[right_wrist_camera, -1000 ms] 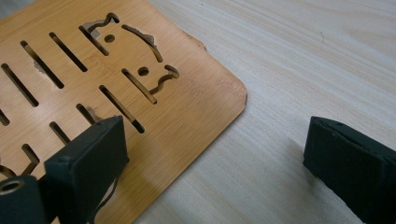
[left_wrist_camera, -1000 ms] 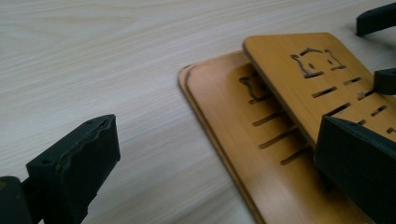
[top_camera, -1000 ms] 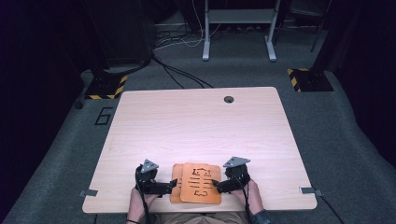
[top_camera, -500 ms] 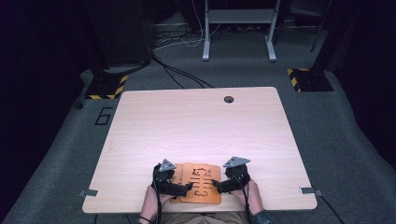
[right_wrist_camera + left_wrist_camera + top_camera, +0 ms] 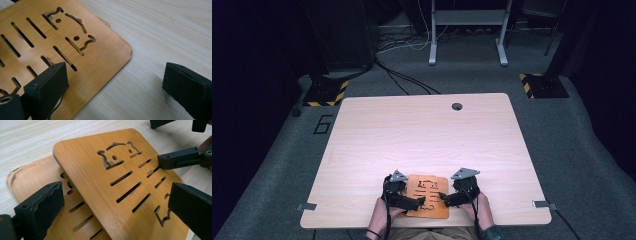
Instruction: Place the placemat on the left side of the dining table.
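Near the table's front edge lies an orange bamboo board (image 5: 428,192) cut with slots and a cat-like outline. In the left gripper view this top board (image 5: 105,177) rests askew over a second, similar slotted board (image 5: 32,182) beneath it. My left gripper (image 5: 115,220) is open, its jaws either side of the top board's near end. My right gripper (image 5: 117,87) is also open, one jaw over the board (image 5: 50,45) and the other over bare table. The left gripper view shows a jaw tip of the right gripper (image 5: 175,160) touching a slot. Hands hold both the left gripper (image 5: 416,202) and the right gripper (image 5: 446,199).
The light wooden table (image 5: 422,135) has a round cable hole (image 5: 456,106) at its far edge. Beyond it are dark carpet, cables, a desk frame (image 5: 467,30) and yellow-black striped bases (image 5: 324,92).
My left gripper has moved right, from beside the boards to over the top board's left part. The right gripper has stayed at the board's right side.
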Available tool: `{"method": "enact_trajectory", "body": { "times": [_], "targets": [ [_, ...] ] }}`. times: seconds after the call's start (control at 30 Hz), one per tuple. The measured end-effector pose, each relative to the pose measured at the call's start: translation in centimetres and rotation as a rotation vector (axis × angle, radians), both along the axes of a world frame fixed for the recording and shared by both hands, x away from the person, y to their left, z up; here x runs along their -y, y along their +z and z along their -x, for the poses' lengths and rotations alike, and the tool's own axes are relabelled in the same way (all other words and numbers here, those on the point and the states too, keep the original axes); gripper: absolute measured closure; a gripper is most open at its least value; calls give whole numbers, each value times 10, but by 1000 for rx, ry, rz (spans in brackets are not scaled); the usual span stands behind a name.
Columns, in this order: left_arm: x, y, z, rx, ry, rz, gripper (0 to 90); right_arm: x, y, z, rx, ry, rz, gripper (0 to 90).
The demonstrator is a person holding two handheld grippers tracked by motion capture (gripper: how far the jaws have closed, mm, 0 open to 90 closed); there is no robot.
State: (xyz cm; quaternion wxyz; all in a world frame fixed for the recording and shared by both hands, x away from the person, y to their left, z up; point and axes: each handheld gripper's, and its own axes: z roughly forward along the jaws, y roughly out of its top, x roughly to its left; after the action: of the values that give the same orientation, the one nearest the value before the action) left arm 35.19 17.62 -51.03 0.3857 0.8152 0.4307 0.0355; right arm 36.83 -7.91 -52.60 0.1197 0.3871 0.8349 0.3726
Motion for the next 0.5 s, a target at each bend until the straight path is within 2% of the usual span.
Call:
{"method": "enact_trajectory", "body": {
  "times": [0.13, 0.2, 0.27, 0.43, 0.5],
  "targets": [
    [3, 0, -1, -3, -7, 7, 3, 0, 0, 0, 0, 0, 0, 52],
    [5, 0, -1, -4, -26, 6, 10, 0, 0, 0, 1, 0, 0, 52],
    [6, 1, 0, -1, -14, -5, 13, 0, 0, 0, 1, -1, 0, 52],
    [3, 2, 0, -11, -12, 12, 66, 0, 0, 0, 1, -1, -1, 52],
    [2, 2, 0, -8, -8, 5, 76, 0, 0, 0, 0, -2, -1, 52]
  ]
}}
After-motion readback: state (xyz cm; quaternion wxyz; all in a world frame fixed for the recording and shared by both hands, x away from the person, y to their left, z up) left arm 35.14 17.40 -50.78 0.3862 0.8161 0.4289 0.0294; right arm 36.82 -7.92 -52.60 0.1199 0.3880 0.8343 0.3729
